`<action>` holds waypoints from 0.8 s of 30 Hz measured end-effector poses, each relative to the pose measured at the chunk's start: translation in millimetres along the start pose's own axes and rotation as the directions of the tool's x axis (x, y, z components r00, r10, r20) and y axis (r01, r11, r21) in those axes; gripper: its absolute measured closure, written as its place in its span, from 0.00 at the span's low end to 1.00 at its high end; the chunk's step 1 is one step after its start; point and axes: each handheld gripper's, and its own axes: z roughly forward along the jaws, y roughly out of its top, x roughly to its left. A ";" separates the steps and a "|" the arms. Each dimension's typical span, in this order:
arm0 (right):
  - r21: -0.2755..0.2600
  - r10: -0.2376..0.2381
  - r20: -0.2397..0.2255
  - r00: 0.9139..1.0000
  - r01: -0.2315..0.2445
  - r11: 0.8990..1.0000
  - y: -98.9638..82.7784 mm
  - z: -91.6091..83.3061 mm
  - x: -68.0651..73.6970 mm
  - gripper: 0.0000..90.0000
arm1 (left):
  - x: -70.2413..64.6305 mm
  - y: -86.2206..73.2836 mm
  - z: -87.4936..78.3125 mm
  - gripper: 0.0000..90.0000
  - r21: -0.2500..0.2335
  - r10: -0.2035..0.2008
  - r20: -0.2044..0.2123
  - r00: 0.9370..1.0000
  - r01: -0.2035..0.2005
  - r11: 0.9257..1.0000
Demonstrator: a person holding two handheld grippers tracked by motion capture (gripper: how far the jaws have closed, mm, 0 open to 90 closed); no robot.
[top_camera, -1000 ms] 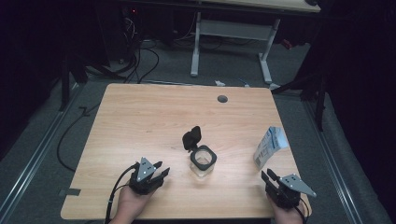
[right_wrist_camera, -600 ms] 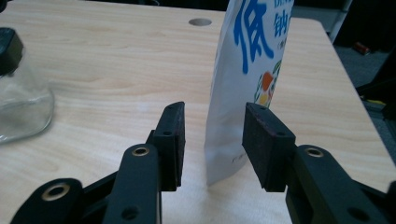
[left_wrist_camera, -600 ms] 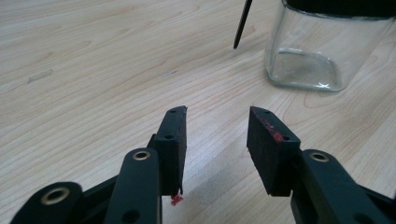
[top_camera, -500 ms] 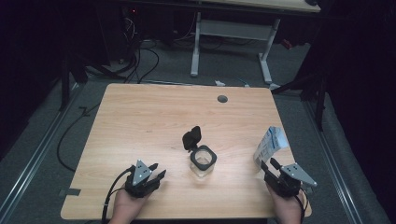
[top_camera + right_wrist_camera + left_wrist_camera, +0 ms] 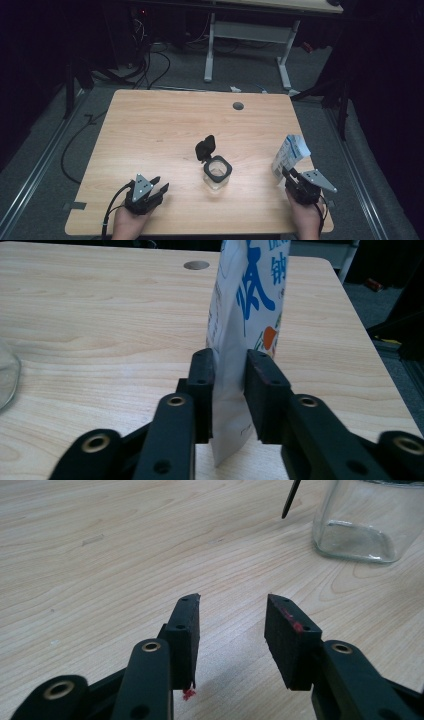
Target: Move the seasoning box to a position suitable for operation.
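1. A white pouch (image 5: 245, 305) with blue print is clamped between the jaws of the right gripper (image 5: 229, 390); the jaws have just been closing, and both pads are seen pressed flat against the pouch's lower part.
2. In the high view the pouch (image 5: 289, 156) is seen upright near the right edge of the table (image 5: 165, 125), with the right gripper (image 5: 292, 180) just below it, held in the person's hand.
3. Whether the pouch's bottom rests on the wood or is already lifted cannot be told from these views.
4. A square glass jar (image 5: 217, 172) is stood near the middle of the table, well apart from the pouch. Its black lid (image 5: 205, 147) is flipped up behind it, so the mouth is open.
5. The jar (image 5: 367, 522) appears empty in the left gripper view; clear glass and bare wood are seen through it.
6. The left gripper (image 5: 150, 192) is held low over the front left of the table, its jaws (image 5: 232, 625) parted at a middling width with nothing between them.
7. As judged from this, the work is at an early stage: the jar is opened and the pouch is gripped.
8. Probably left to do: the pouch carried to the jar, the jar perhaps steadied by the left gripper, and the contents poured in.
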 end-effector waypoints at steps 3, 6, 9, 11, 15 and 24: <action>0.000 0.009 -0.001 1.000 -0.009 1.000 -0.9 -3.5 -6.2 0.87 | 0.4 0.2 0.1 0.64 -0.002 -0.001 0.002 1.000 0.001 1.000; -0.009 0.016 -0.004 1.000 -0.016 1.000 -2.7 -5.9 -10.6 0.89 | -0.2 0.6 1.1 0.64 -0.003 -0.002 0.006 1.000 0.002 1.000; -0.025 0.035 -0.010 0.999 -0.035 0.999 -3.9 -5.4 -12.5 0.77 | -2.0 1.3 2.7 0.64 0.000 0.006 0.013 1.000 -0.006 1.000; -0.038 0.036 -0.021 0.999 -0.037 0.999 -3.6 -3.5 -13.4 0.75 | -2.5 1.2 3.1 0.64 0.002 0.007 0.015 1.000 -0.007 1.000; -0.047 0.050 -0.032 0.998 -0.051 0.998 -1.6 0.1 -13.7 0.75 | -2.2 0.9 2.7 0.64 0.001 0.004 0.014 1.000 -0.004 1.000; -0.059 0.051 -0.036 0.998 -0.053 0.997 -0.5 5.9 -14.8 0.75 | -0.3 -0.5 0.1 0.64 -0.007 -0.005 0.010 1.000 0.005 1.000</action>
